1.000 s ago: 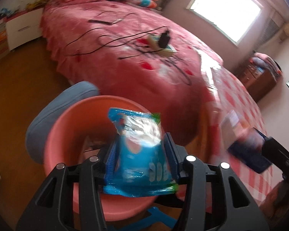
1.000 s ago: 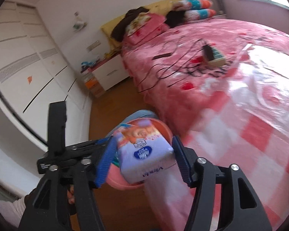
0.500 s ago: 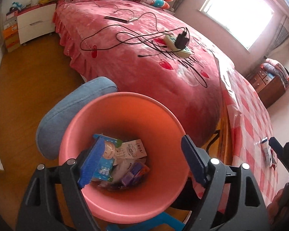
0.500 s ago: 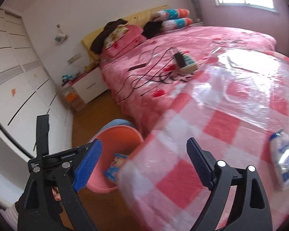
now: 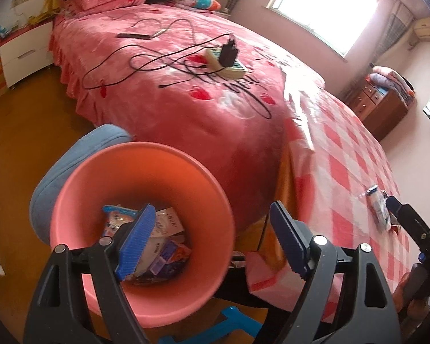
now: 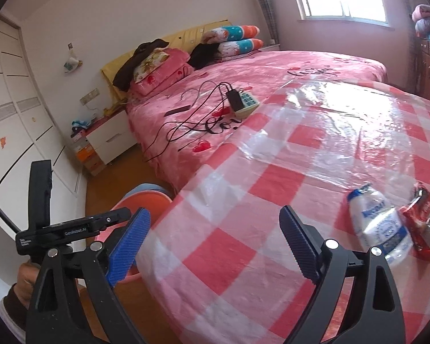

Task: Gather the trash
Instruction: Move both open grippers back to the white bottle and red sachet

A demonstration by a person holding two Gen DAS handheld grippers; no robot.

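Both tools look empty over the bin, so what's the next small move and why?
Probably swing the right tool toward the plastic bottle on the checked tablecloth: both tools are open and empty, and the bottle and red wrapper are still uncollected.

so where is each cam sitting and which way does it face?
Left wrist: on the left tool, angled down into the pink bin beside the bed; the right tool's tip shows.
Right wrist: on the right tool, facing over the checkered table at a bottle and red wrapper; the left tool and a hand show.
Shared: bin, bed, table, bottle.
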